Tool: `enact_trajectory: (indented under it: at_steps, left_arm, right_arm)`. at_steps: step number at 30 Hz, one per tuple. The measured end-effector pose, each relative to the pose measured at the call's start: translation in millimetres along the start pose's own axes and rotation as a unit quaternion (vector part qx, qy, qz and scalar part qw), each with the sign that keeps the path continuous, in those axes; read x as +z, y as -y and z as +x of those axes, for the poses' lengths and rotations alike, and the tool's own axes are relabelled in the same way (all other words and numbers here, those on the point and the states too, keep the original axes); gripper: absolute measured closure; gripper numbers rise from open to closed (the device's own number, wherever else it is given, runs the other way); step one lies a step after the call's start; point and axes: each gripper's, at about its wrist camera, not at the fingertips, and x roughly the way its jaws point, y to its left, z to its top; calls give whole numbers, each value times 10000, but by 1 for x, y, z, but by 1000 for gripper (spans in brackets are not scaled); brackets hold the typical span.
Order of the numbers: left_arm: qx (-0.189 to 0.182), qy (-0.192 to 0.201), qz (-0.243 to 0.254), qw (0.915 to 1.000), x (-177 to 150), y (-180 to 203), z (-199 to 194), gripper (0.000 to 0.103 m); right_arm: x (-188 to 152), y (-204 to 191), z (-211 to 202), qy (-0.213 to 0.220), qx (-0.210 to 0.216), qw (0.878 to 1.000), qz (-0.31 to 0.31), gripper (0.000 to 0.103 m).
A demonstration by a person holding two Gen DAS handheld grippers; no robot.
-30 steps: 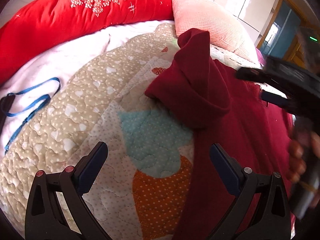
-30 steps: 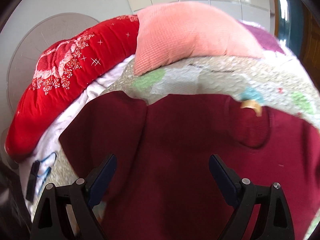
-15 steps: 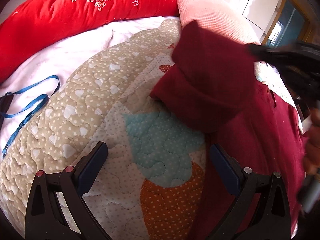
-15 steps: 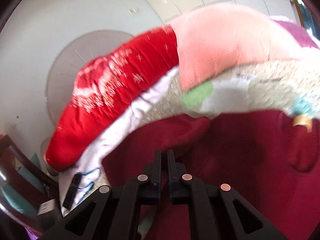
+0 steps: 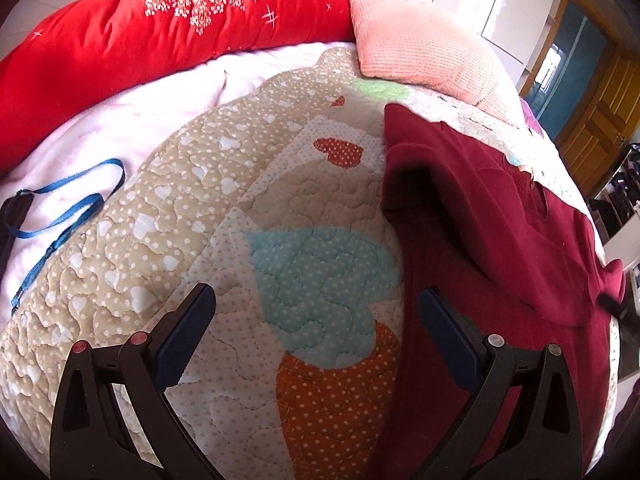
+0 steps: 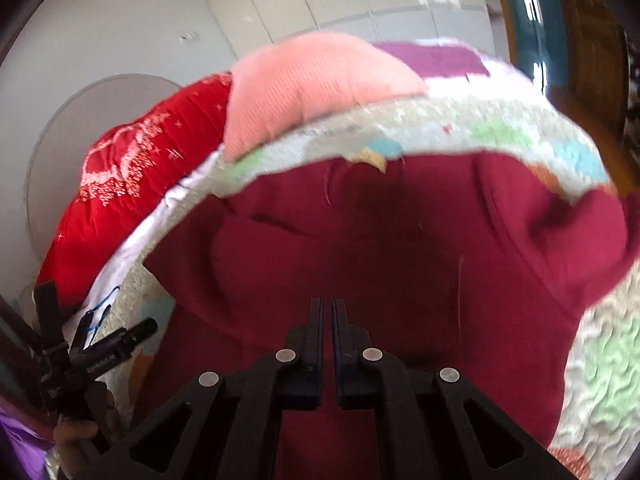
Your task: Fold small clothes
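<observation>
Bed [image 5: 120, 128]: it fills both of your views, covered by a patchwork quilt [image 5: 248, 216] with heart patches. A red duvet [image 5: 132, 36] lies along the head at 11 o'clock in the left wrist view, and a pink pillow [image 5: 420, 48] sits beside it at 1 o'clock.

Maroon top [image 5: 500, 264]: the task garment lies on the quilt from 1 to 5 o'clock in the left wrist view, with one sleeve folded across the body. In the right wrist view it spreads across the centre, somewhat blurred.

Your left gripper [image 5: 316, 336]: its jaws stand wide apart over the quilt at 6 o'clock, nothing between them; the right-hand jaw overlaps the edge of the top.

Your right gripper [image 6: 327, 320]: its jaws are together, a fold of the maroon top clamped between them at 6 o'clock. Its tip shows at 4 o'clock in the left wrist view.

Blue strap [image 5: 68, 200]: it lies on the white sheet at 9 o'clock.
</observation>
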Motion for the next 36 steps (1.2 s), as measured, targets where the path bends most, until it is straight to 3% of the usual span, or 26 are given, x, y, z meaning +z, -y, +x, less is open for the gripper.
enact_trajectory:
  at_steps: [2,3,6,7,11,15,18,20,21,22,26,29,31,33,35,36]
  left_arm:
    - [-18,66,-3,10000,0,1,-4,1]
    - [-39,93,-2,9999,0,1,-4,1]
    - [-23,174,109,9998,5,6,-4,1]
    - [23,210,149,9997,8,7,-4,1]
    - [377,111,485,9981,28,16,8,1]
    - [604,62,767,9952,43,18,28,1]
    - [613,-56,812,9948,44,15,43,1]
    - [570,-163,728,9956,45,13,51,1]
    - [535,-184,680,9961,46,11,53,1]
    - [514,-189,623,9966,48,9,54,1]
    - [517,-137,371,9979,52,3,56,1]
    - [546,-168,319,9979,51,1,58,1]
    - [592,-133,369,9975,51,3,57,1]
    - [613,-108,427,9971,51,5,56,1]
    - [582,-30,459,9972,51,6,51,1]
    - [568,20,463,9973,51,6,48,1]
  right_arm:
    - [-3,3,-9,158,25,9999,27,97]
    - [-2,1,-16,261,-28,9996,-88,90]
    - [9,-10,-20,490,-102,9980,-396,47]
    - [15,-17,-15,481,-88,9972,-563,43]
    - [44,-59,21,227,174,9886,-1480,43]
    - [63,-97,77,-95,288,9682,-2483,42]
    - [65,-102,115,-429,463,9607,-2702,41]
    - [64,-99,126,-651,629,9608,-2619,69]
    - [65,-99,123,-617,647,9596,-2669,97]
    - [67,-100,116,-451,557,9589,-2744,98]
    - [83,-95,94,148,-292,9596,-2793,99]
    - [92,-88,109,306,-1204,9530,-2762,99]
    - [91,-79,123,116,-1092,9603,-2565,99]
    - [89,-68,128,-354,-847,9701,-2245,98]
    - [87,-59,107,-238,-719,9748,-2097,93]
    - [85,-53,88,-95,-786,9754,-2057,82]
